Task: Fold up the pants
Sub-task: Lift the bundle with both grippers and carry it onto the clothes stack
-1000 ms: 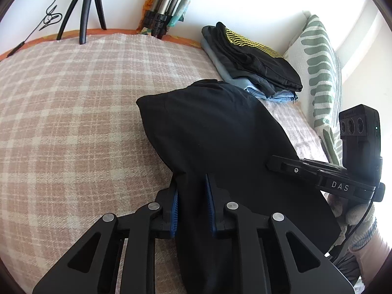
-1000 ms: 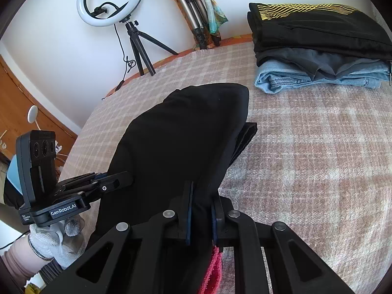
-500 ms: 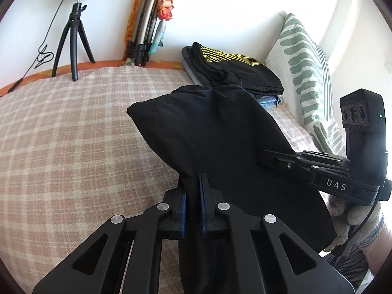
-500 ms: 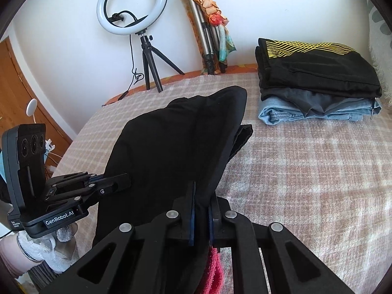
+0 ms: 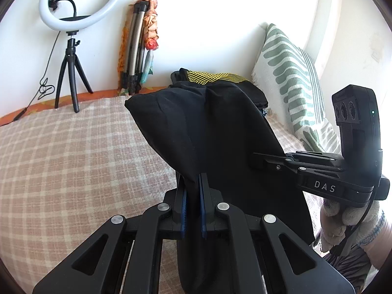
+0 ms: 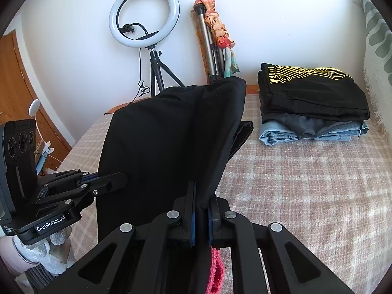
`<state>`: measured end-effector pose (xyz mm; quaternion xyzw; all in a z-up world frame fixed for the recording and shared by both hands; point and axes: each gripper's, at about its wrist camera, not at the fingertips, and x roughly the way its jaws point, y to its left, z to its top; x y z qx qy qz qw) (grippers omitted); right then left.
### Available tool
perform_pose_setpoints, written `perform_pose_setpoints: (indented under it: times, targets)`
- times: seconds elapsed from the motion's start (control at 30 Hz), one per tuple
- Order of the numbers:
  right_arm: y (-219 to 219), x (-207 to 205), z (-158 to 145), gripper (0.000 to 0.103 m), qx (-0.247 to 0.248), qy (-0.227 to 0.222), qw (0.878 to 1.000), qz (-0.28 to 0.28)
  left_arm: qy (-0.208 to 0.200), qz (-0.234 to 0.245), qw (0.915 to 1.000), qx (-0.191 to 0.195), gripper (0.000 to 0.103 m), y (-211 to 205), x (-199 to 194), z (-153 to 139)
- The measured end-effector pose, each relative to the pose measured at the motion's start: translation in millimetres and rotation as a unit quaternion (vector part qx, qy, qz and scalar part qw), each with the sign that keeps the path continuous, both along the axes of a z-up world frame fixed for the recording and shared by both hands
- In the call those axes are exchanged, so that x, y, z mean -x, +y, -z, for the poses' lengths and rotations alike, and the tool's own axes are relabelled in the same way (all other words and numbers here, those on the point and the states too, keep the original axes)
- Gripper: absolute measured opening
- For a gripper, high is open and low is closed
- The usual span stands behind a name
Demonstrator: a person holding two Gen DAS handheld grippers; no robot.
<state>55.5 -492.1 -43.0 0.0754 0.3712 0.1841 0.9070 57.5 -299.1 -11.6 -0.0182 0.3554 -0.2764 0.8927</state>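
Black pants [image 5: 210, 132] hang folded between my two grippers, lifted above the checked bed cover [image 5: 73, 152]. My left gripper [image 5: 192, 193] is shut on the near left edge of the pants. My right gripper [image 6: 201, 208] is shut on the near right edge of the pants [image 6: 171, 134]. The right gripper shows in the left wrist view [image 5: 269, 160], pinching the cloth's right side. The left gripper shows in the right wrist view [image 6: 107, 181], pinching the left side. A pink strip [image 6: 215, 272] hangs below the right jaws.
A stack of folded clothes [image 6: 313, 103], black with yellow lines on top and jeans beneath, lies at the back right of the bed. A green-patterned pillow [image 5: 291, 83] leans by the wall. A ring light on a tripod [image 6: 144, 22] and a folded tripod [image 6: 213, 46] stand behind the bed.
Both grippers have lifted the pants higher off the bed and tilted up. More of the wall and ring light shows. Both grips stayed shut on the cloth.
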Motion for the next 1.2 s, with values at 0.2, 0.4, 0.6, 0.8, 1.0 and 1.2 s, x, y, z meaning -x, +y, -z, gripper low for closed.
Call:
perform_pose_setpoints:
  times: [0.2,0.4,0.6,0.8,1.0,1.2]
  targets:
    - [6,5,-20,0.005,0.021,-0.029,0.999,0.015,-0.018,0.0,0.9998,0.011,0.007,1,-1,-16]
    - [4,8,-39,0.005,0.044,-0.061,0.997,0.035,-0.039,0.009,0.9991,0.01,0.007,-12,-8,-37]
    - [-12,9,-52,0.005,0.063,-0.085,0.993,0.05,-0.054,0.019,0.9984,0.007,0.007,-29,-15,-52]
    - [-34,7,-58,0.005,0.062,-0.095,0.991,0.065,-0.068,0.031,0.9972,0.002,0.007,-53,-20,-60]
    - [-54,0,-60,0.005,0.063,-0.1,0.99,0.072,-0.065,0.042,0.997,0.005,0.007,-78,-32,-59]
    - [-74,-20,-67,0.004,0.069,-0.105,0.989,0.08,-0.065,0.048,0.9966,0.016,0.007,-98,-51,-60]
